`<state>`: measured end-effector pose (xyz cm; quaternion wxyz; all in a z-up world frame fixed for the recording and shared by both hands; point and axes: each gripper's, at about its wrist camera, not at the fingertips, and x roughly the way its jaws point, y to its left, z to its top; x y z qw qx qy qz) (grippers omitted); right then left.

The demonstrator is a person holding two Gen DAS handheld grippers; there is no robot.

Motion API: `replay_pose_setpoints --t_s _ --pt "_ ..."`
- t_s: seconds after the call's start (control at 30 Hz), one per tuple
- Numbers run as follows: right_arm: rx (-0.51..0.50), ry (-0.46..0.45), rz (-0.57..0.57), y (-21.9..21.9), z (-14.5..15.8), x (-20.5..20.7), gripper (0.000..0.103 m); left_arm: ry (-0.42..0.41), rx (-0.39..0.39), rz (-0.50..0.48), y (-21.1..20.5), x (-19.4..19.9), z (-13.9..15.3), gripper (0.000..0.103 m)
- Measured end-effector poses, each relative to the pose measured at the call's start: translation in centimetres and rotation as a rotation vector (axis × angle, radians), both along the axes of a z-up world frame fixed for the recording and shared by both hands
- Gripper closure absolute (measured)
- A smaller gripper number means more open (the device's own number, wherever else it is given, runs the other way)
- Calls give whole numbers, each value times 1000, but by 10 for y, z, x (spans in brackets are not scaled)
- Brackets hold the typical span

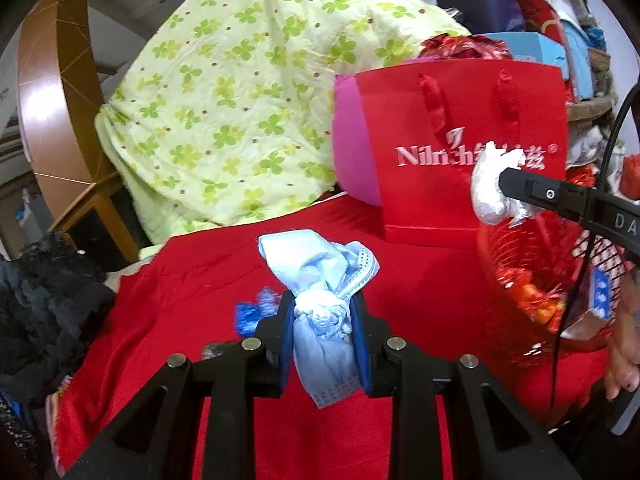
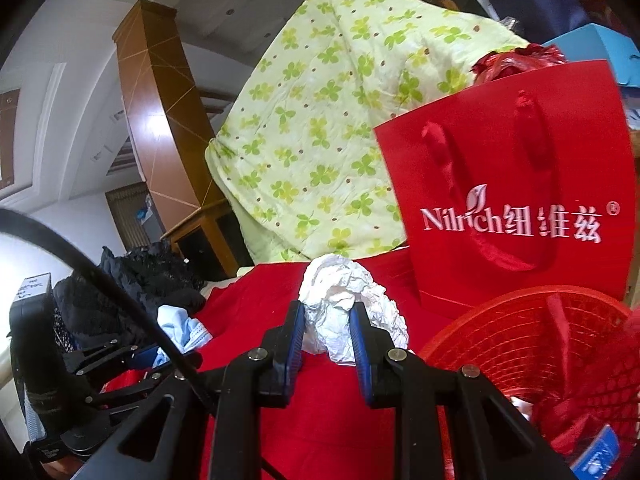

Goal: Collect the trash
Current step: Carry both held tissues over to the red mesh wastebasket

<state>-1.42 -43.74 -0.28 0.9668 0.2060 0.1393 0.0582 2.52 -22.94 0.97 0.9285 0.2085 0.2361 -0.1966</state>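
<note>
My left gripper point(image 1: 322, 312) is shut on a crumpled light blue face mask point(image 1: 320, 268) and holds it above the red cloth point(image 1: 200, 300). My right gripper point(image 2: 328, 316) is shut on a crumpled white paper ball point(image 2: 348, 292). In the left wrist view the right gripper point(image 1: 504, 184) holds that paper ball point(image 1: 488, 188) above the rim of the red mesh basket point(image 1: 508, 264). The basket point(image 2: 540, 340) sits at the right and holds several wrappers. The left gripper with the mask point(image 2: 180, 330) shows at the left of the right wrist view.
A red paper gift bag point(image 1: 460, 152) stands behind the basket, with a pink box point(image 1: 352, 148) beside it. A green clover-print quilt point(image 1: 240, 100) is piled at the back. A blue scrap point(image 1: 252, 312) lies on the cloth. Black lace fabric point(image 1: 44, 292) lies at the left.
</note>
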Motion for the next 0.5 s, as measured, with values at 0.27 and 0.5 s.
replay_pose_setpoints --t_s 0.27,0.5 --pt "40 -27 -71 -34 0 -24 78 64 -82 -139 -28 -12 7 75" --pt "80 -41 -128 -65 -4 -47 78 145 -142 -235 -53 -19 8 75"
